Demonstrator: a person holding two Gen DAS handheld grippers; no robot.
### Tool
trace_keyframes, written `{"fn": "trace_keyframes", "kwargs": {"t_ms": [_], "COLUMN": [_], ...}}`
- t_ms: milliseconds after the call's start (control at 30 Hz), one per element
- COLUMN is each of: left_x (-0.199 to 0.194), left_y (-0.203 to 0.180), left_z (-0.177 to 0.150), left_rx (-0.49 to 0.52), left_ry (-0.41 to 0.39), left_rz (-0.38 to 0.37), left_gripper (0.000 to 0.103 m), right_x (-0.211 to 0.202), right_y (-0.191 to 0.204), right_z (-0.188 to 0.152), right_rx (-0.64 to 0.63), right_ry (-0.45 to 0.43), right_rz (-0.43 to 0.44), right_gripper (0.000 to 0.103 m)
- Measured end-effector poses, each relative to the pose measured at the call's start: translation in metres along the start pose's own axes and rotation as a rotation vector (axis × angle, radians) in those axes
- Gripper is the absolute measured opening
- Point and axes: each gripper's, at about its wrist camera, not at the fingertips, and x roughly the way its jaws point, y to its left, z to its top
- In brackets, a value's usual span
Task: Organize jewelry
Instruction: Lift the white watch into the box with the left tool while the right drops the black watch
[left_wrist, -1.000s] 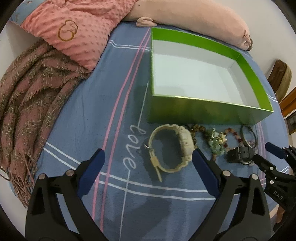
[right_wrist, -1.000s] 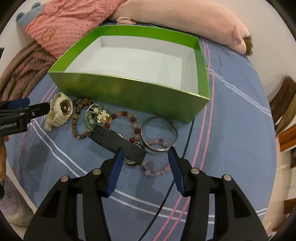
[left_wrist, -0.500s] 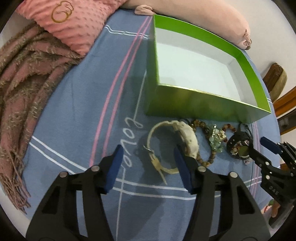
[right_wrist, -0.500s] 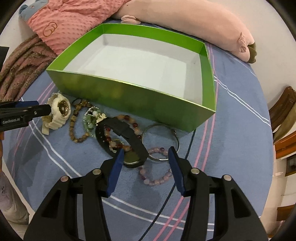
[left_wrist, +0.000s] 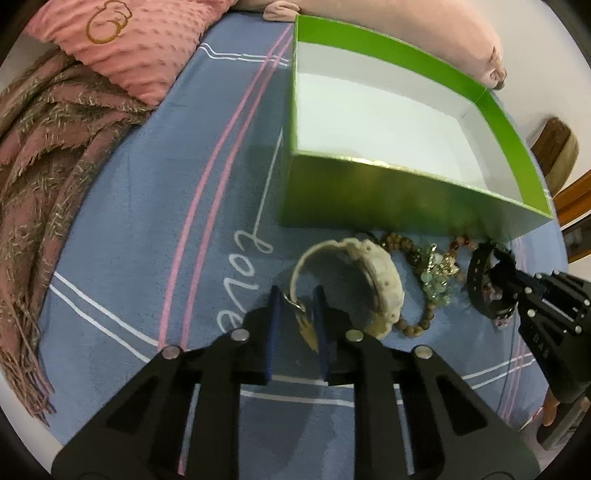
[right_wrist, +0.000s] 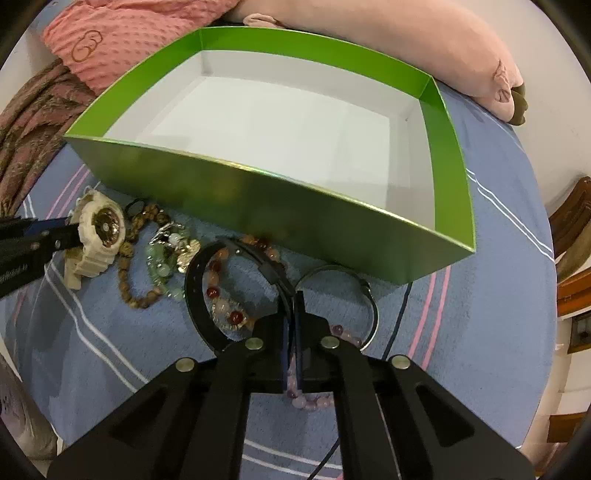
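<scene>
A green box (left_wrist: 369, 199) with a white empty floor stands on the blue bedspread; it also shows in the right wrist view (right_wrist: 258, 199). In front of it lie a cream watch (left_wrist: 380, 277) (right_wrist: 99, 236), a brown bead bracelet (right_wrist: 136, 295), a green charm bracelet (right_wrist: 166, 254), a red bead bracelet (right_wrist: 221, 295), a silver bangle (right_wrist: 369, 295) and pale purple beads (right_wrist: 314, 402). My left gripper (left_wrist: 297, 299) is shut on the cream watch's strap at its buckle. My right gripper (right_wrist: 293, 299) is shut on a black watch (right_wrist: 195, 291) (left_wrist: 484, 273) by its strap.
A pink dotted pillow (left_wrist: 147, 48) and a brown fringed shawl (left_wrist: 44, 155) lie at the left. A long pink cushion (right_wrist: 388, 40) lies behind the box. A black cable (right_wrist: 399, 325) runs under the bangle. Wooden furniture (left_wrist: 557, 147) stands beyond the bed's right edge.
Both grippers have closed: the left one moved in and shut on the cream watch's strap, the right one shut on the black watch's strap, which now stands up as a loop.
</scene>
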Motion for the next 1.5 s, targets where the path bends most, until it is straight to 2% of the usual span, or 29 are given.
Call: {"fn": "trace_keyframes", "kwargs": {"t_ms": [300, 400, 500, 767, 867, 1000, 1133, 1267, 1500], "left_x": [-0.027, -0.037, -0.044, -0.056, -0.065, -0.093, -0.110, -0.100, -0.028], "left_y": [-0.012, -0.018, -0.023, -0.017, -0.015, -0.016, -0.019, -0.026, -0.037], "left_z": [-0.003, -0.008, -0.008, -0.013, -0.004, 0.013, 0.041, 0.074, 0.103], "left_rx": [0.036, 0.054, 0.065, 0.064, 0.067, 0.059, 0.035, -0.002, -0.021], "left_ry": [-0.059, -0.084, -0.099, -0.101, -0.112, -0.181, -0.246, -0.294, -0.183], "left_rz": [-0.023, -0.024, -0.030, -0.057, -0.077, -0.077, -0.076, -0.070, -0.050], "left_gripper": [0.011, 0.011, 0.011, 0.011, 0.011, 0.011, 0.011, 0.011, 0.011], "right_x": [-0.027, -0.036, -0.049, -0.042, -0.049, -0.081, -0.091, -0.067, -0.002], "right_y": [-0.010, -0.016, -0.010, -0.004, -0.007, -0.020, -0.035, -0.048, -0.049], "right_z": [-0.002, -0.005, -0.010, -0.011, -0.005, 0.011, 0.035, 0.059, 0.078], "right_rx": [-0.004, 0.007, 0.012, 0.004, 0.013, 0.039, 0.087, 0.146, 0.170], "right_ry": [-0.056, -0.065, -0.096, -0.077, -0.095, -0.188, -0.227, -0.196, -0.076], "right_rz": [0.008, 0.037, 0.016, 0.026, 0.047, 0.030, 0.015, 0.033, -0.002], "right_gripper": [0.002, 0.002, 0.002, 0.002, 0.002, 0.003, 0.003, 0.003, 0.003]}}
